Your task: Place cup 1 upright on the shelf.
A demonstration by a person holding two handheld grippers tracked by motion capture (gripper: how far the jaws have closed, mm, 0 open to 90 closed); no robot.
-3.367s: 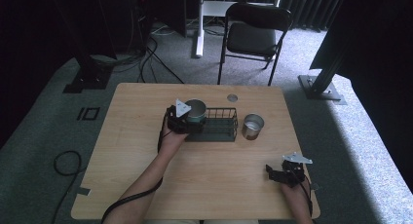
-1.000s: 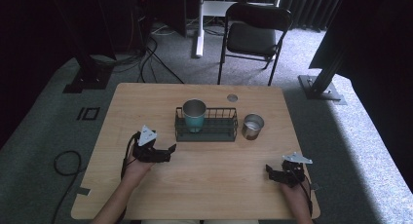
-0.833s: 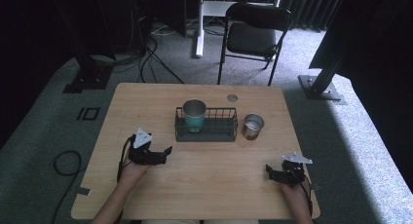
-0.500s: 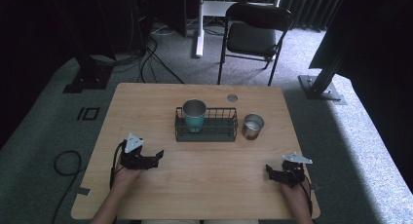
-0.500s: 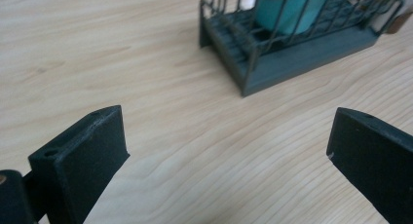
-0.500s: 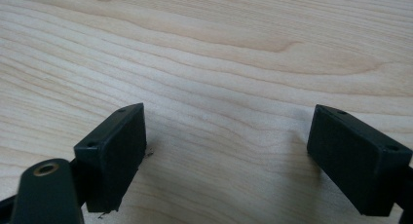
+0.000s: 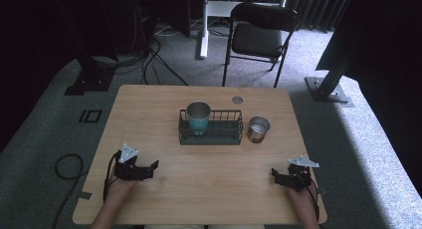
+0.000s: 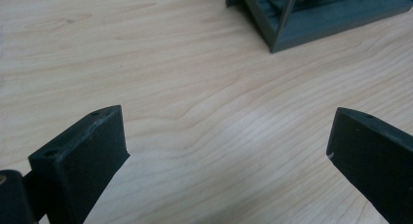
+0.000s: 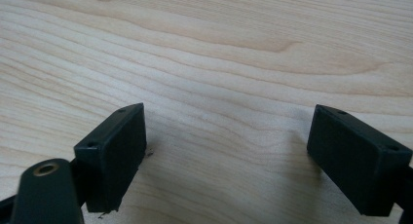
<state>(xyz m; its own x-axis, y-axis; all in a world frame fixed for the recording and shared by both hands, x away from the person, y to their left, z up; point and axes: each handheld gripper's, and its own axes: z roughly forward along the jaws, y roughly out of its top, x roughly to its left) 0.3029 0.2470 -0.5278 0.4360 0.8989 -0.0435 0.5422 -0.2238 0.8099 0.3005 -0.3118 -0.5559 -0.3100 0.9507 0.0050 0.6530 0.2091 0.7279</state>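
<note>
Left hand-held gripper (image 7: 152,167) farther from rack (image 7: 210,134)

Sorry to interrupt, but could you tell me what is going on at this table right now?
A person holds a left gripper and a right gripper low over the near edge of the wooden table, both with jaws open and empty. A teal cup stands inside the wire rack, and a metal cup stands on the table beside it.

No readable text, label, brand, number or sign anywhere on table, rack, cups or tongs
</note>
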